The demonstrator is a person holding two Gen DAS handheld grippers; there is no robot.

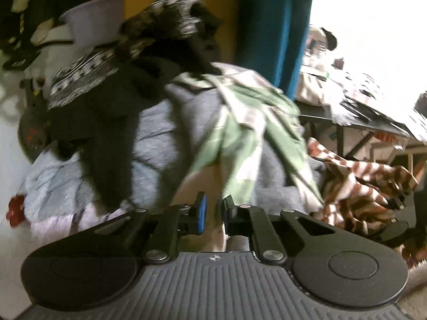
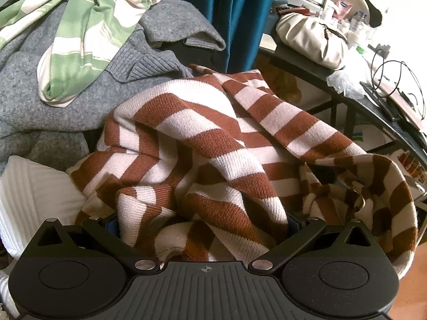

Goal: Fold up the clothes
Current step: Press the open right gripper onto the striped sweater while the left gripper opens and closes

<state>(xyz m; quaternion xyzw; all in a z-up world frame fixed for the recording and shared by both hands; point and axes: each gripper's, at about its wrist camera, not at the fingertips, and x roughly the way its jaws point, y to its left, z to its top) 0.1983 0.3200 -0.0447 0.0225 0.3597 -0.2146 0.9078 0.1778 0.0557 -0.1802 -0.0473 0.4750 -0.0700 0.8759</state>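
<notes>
Striped sweater [image 2: 213, 144]: brown-and-cream knit, crumpled in a heap directly ahead of the right gripper [image 2: 204, 229]; it lies below and right of the grey sweater [image 2: 53, 98], with the black table [image 2: 347, 93] off to its right.
Right gripper: fingers spread wide, a thick fold of the striped knit bunched between them; whether the pads touch the cloth cannot be told, as the fabric hides them.
Left gripper [image 1: 214, 214]: fingers nearly together with a narrow gap, nothing held; it faces the clothes pile, view blurred.
Pile: grey sweater at the base, a green-and-white cloth [image 2: 88, 29] draped over it, a dark patterned garment [image 1: 112, 80] on top in the left view.
Handling (judged): the striped knit looks soft, limp and stretchy, moderately light; it should sag and drag rather than hold shape, and a thick fold should grip without slipping.
Where to hold (judged): a hem or shoulder edge, one layer or seam only, so the garment can be shaken open; the present bunch gathers several layers.
Risk (judged): lifting may drag neighbouring clothes along.
</notes>
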